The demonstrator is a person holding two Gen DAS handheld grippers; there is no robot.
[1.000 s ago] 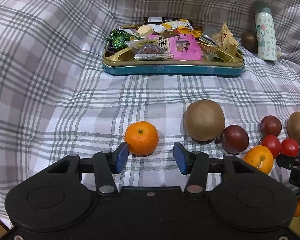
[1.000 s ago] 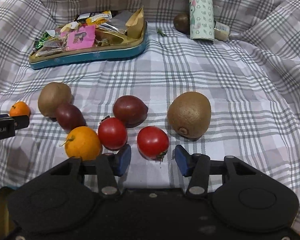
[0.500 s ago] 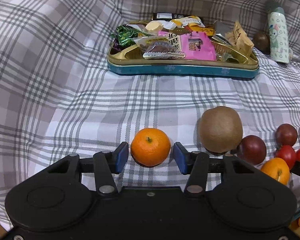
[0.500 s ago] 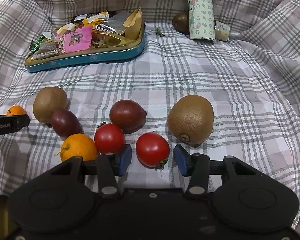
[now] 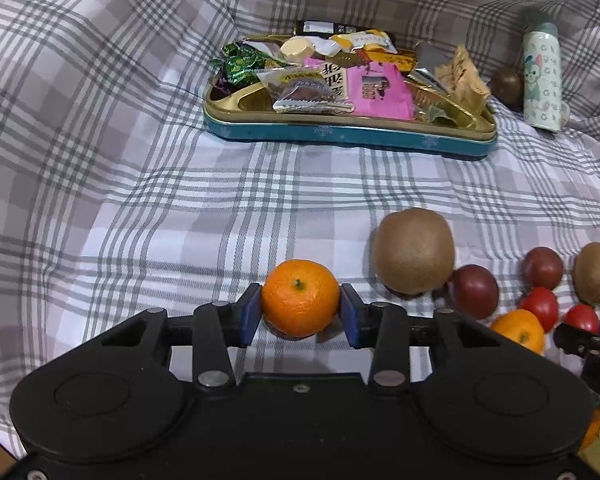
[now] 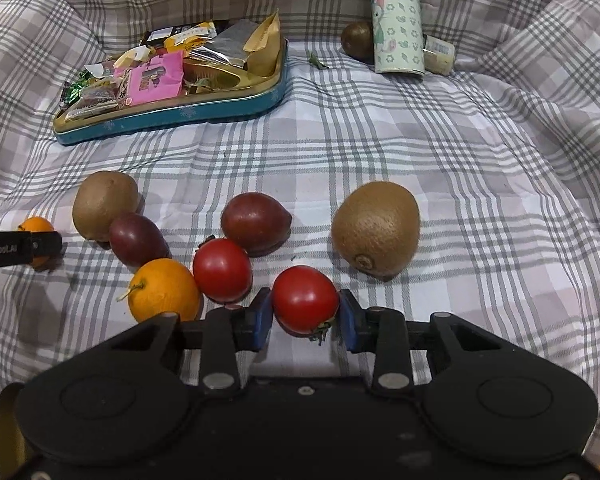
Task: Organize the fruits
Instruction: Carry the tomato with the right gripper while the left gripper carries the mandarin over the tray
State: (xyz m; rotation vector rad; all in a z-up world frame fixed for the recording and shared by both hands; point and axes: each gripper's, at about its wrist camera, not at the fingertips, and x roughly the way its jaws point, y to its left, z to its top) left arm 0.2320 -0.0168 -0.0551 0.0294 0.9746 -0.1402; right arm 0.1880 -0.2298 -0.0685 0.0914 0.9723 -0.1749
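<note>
my left claw (image 5: 300,312) pinches the mandarin (image 5: 300,298), stem dimple facing up toward me; my right claw (image 6: 305,315) clamps the tomato (image 6: 305,299), its green stem pointing down-right.

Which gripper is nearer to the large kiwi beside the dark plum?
Left. The left gripper, around a mandarin, sits just left of that kiwi; the right gripper lies beyond several fruits.

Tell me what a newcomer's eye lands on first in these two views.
First, the two fruits framed by blue pads: a mandarin in the left gripper and a red tomato in the right gripper. Behind them, fruit is scattered on the plaid cloth, and a teal tin heaped with snack packets sits farther back.
</note>
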